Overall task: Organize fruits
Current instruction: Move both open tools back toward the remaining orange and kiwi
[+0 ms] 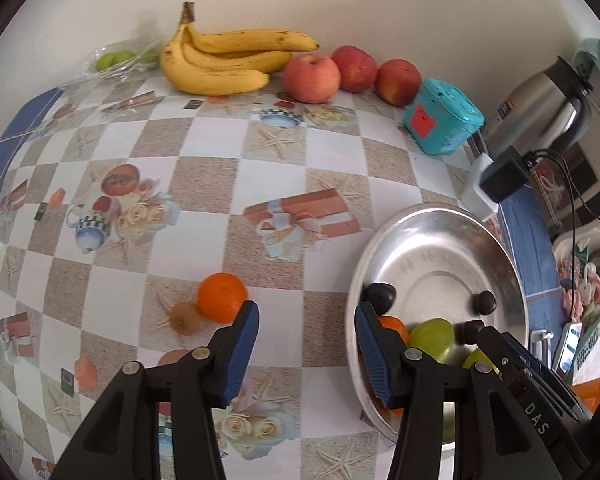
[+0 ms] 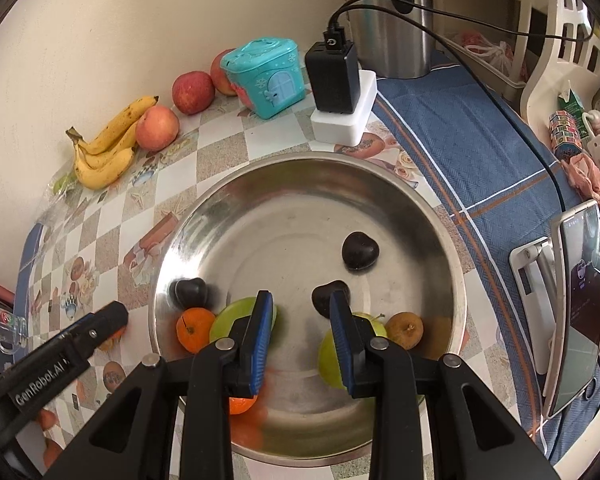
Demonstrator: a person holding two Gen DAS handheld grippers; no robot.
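Note:
A steel bowl (image 2: 300,158) holds dark plums (image 2: 360,250), two green apples (image 2: 236,316), oranges (image 2: 194,328) and a brown fruit (image 2: 406,330). My right gripper (image 2: 300,298) hangs over the bowl's near side, its jaws a narrow gap apart with nothing between them. My left gripper (image 1: 306,312) is open and empty over the tablecloth, just left of the bowl (image 1: 440,216). An orange (image 1: 222,297) and a small brown fruit (image 1: 186,318) lie by its left finger. Bananas (image 1: 228,60) and three red apples (image 1: 311,78) line the wall.
A teal house-shaped box (image 2: 264,76), a black charger on a white block (image 2: 332,76) and a steel flask (image 2: 392,20) stand behind the bowl. A phone on a stand (image 2: 580,300) is at the right on blue cloth (image 2: 460,140). Bagged green fruits (image 1: 114,60) lie far left.

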